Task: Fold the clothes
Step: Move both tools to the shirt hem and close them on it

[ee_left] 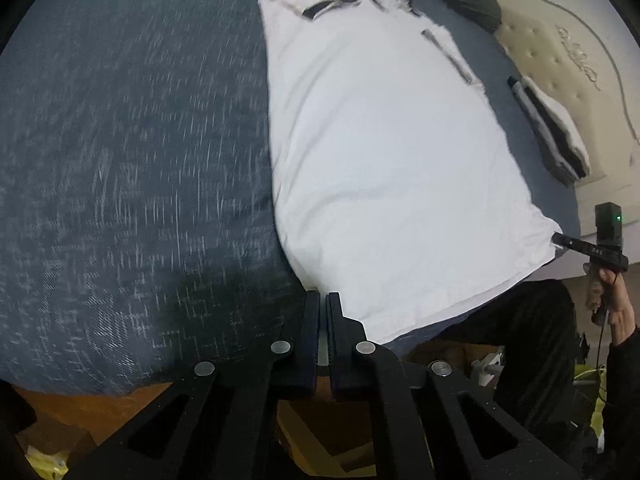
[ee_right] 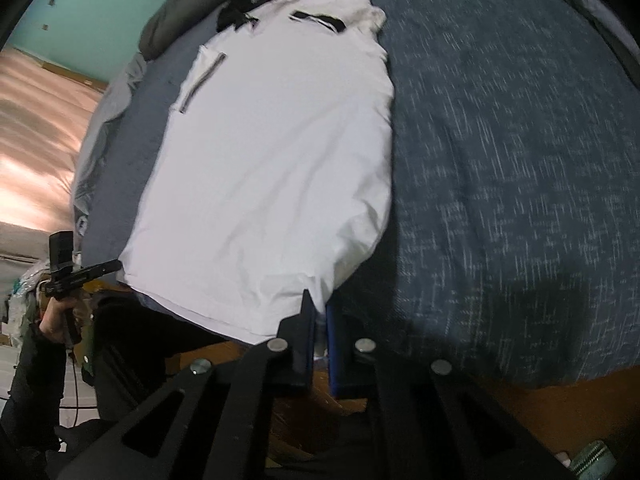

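On the blue bed, both fingers pinch the white polo shirt's hem corners at 6 o'clock; sleeves look folded in, lengthwise fold remains.

Blue-grey bedspread, cream tufted headboard, teal wall, wooden floor

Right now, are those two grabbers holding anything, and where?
Yes: the white shirt. The left gripper and the right gripper each pinch a corner of its bottom hem.
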Tool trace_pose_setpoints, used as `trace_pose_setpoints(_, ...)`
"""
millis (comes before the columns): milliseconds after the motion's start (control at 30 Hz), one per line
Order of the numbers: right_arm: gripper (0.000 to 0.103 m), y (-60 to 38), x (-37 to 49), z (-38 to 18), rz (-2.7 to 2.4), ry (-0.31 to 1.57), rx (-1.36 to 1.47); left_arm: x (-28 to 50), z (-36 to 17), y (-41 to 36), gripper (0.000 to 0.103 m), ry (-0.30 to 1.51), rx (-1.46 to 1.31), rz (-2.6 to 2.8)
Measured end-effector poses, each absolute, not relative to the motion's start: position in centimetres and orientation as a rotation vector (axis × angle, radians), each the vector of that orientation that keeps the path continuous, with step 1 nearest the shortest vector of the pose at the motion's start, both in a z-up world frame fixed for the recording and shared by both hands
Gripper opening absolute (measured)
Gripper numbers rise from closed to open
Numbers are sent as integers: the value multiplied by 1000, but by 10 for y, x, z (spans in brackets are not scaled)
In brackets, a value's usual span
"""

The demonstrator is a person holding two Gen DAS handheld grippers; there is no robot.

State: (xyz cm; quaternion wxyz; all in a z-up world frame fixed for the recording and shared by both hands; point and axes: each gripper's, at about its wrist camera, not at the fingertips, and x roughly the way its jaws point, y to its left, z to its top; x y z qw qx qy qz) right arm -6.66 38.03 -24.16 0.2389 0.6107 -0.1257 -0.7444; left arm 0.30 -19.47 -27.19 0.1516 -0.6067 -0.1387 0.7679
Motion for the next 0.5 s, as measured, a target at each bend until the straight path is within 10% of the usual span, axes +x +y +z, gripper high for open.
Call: trace_pose_setpoints(500,4,378,-114,-178,-2074,-411,1509,-60,-199,-203,3,-455,-1530,2316)
